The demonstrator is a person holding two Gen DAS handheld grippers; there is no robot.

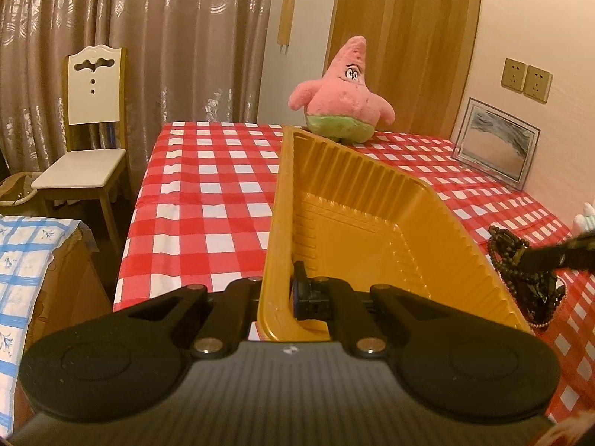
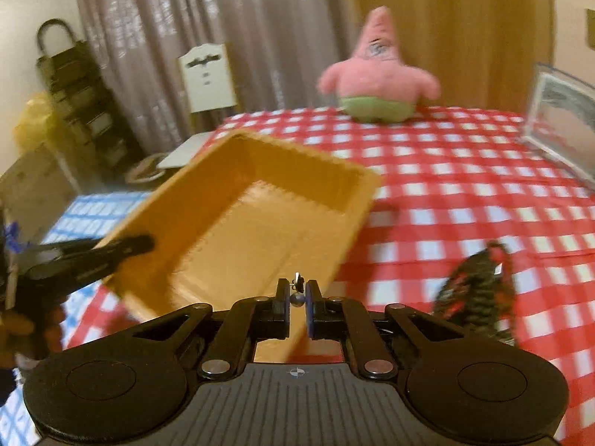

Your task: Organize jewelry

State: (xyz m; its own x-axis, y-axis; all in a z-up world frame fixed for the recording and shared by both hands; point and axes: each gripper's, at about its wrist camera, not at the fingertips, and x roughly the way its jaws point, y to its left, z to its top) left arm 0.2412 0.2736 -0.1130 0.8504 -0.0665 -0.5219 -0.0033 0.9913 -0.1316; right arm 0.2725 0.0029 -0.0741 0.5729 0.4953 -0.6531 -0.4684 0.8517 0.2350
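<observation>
Left gripper [image 1: 277,297] fingers pinch the ribbed yellow plastic tray's [image 1: 357,200] rim; right gripper [image 2: 297,299] fingers pinch a small silver ball earring [image 2: 297,297].

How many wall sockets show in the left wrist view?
2: both on the right-hand wall above the framed picture, the left socket touching the right socket. Others may lie outside the frame.

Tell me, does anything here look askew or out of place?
The yellow tray is tilted, not flat on the table: the left gripper pinches its rim. It holds nothing. The dark bead strands lie piled outside it. The right gripper holds a small earring.
</observation>
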